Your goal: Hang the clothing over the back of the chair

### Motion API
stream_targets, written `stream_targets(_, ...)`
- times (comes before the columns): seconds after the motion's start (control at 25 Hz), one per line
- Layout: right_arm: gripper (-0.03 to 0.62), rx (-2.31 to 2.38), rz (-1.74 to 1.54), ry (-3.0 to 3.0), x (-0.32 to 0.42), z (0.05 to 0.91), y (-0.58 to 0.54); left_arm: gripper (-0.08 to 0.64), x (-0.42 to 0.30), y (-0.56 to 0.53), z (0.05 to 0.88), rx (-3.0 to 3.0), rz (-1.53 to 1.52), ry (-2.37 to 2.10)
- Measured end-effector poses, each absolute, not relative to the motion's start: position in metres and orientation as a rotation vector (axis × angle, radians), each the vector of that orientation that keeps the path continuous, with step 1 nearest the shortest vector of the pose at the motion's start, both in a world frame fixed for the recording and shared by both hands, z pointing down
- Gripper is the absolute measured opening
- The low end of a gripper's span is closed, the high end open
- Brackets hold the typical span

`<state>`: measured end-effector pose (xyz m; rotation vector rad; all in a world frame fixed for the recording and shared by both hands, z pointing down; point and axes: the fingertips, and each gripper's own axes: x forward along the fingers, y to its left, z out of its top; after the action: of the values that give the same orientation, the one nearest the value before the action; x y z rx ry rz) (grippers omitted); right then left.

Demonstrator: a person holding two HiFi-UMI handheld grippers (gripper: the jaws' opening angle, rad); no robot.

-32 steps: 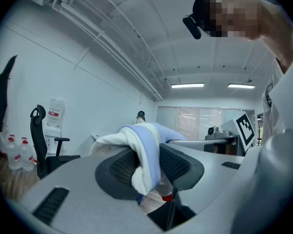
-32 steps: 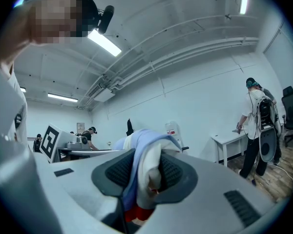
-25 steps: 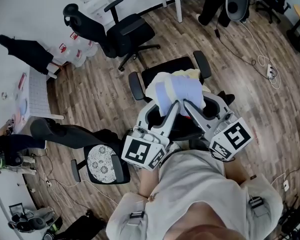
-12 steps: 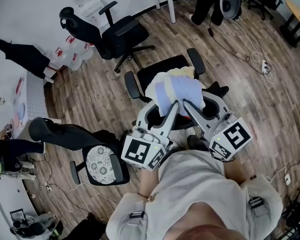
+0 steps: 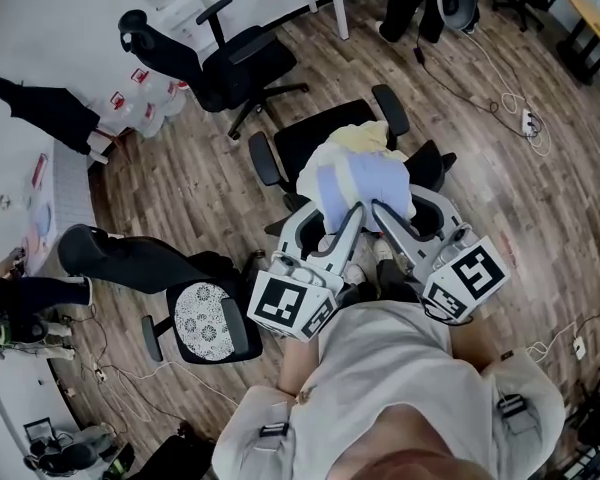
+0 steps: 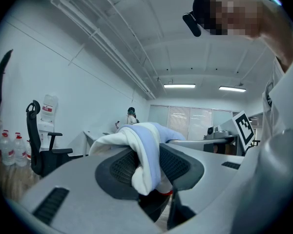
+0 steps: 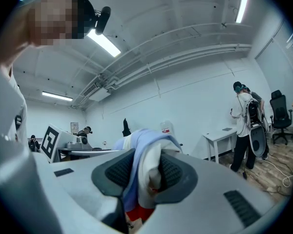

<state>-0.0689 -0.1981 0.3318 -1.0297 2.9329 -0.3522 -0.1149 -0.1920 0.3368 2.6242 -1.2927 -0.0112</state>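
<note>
At our left, the left hand-held gripper (image 5: pixel 351 216) reaches out level from our chest and angles inward, its marker cube (image 5: pixel 292 306) close to our body. In its own view the jaws are clamped on a fold of the clothing (image 5: pixel 355 173), with white and pale blue cloth pinched between the ribbed pads (image 6: pixel 118 168). The clothing is a bunched bundle held up in the air over the black chair (image 5: pixel 315 138) in front of us. It sits roughly above the chair's near edge, though from overhead we cannot be sure. Its long axis seems to run side to side, from one grip to the other, with a pale yellow part pointing away toward the seat. At our right, the right hand-held gripper (image 5: pixel 378 213) mirrors the pose, level and angled inward, its jaws closed on another fold of the same cloth.
</note>
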Motion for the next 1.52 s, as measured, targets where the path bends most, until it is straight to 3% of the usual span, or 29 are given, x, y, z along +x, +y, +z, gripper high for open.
stream_targets(1.08,0.118,-0.826,-0.587,3.006,-0.007,0.375,-0.155,0.149,-0.053,-0.145,0.376,2.472,0.069,-1.378)
stream_targets(1.52,0.118,-0.74,-0.653,3.061,-0.013,0.406,-0.159,0.15,-0.059,-0.146,0.407,2.332,0.079,-1.491)
